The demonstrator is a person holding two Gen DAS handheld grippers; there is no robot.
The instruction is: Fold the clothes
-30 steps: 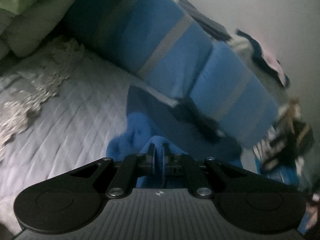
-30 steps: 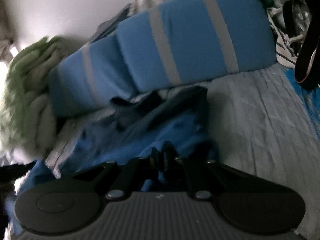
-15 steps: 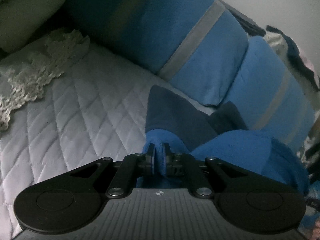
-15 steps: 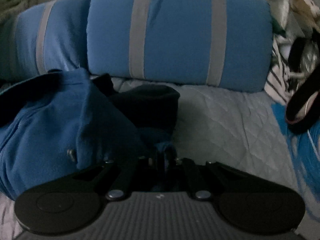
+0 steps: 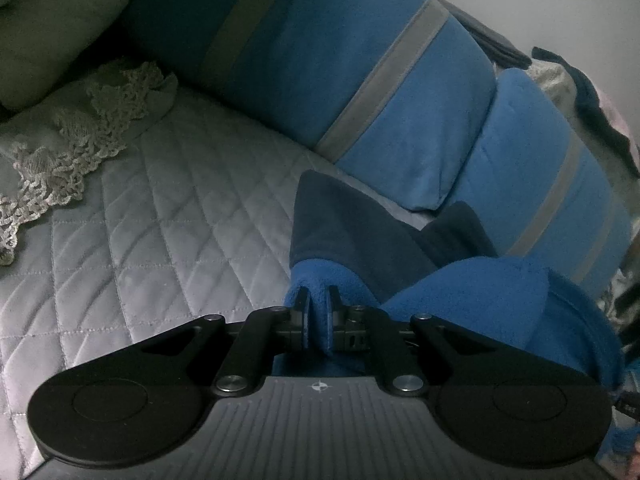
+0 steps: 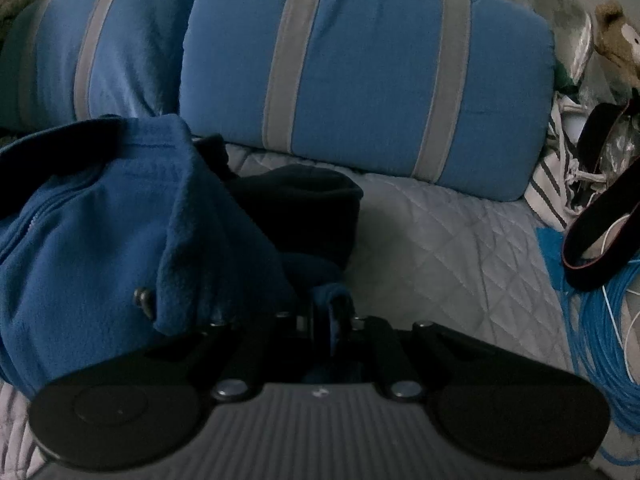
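The left tool (image 5: 318, 312) points forward and downward toward the bed (image 5: 160, 216), its two black fingers drawn close together and clamped on a fold of the blue fleece jacket (image 5: 472, 300). The pinched fold stands up between the pads as a narrow ridge. Just ahead of the tool the jacket's dark navy lining (image 5: 344, 220) lies flat on the quilted grey cover, and the bulk of the jacket bunches up to the tool's right. Farther ahead, two blue pillows with grey stripes (image 5: 360, 80) lean across the bed; off to the tool's left lies a piece of pale lace trim (image 5: 68, 160) beside a pale green pillow (image 5: 52, 20).

The right tool (image 6: 322, 312) is also tilted downward over the bed, and its jaws are opening, with a small fold of the blue fleece between them; in this dim view I cannot tell whether the pads press on it. The jacket is heaped to this tool's left, where a zipper line and a small dark metal pull (image 6: 142, 298) show. The navy part (image 6: 296, 208) lies directly ahead, with a striped pillow (image 6: 368, 72) beyond it. To the tool's right sit a coil of blue cable (image 6: 600, 320) and a black strap (image 6: 592, 236).

No brand, label or readable writing shows anywhere.
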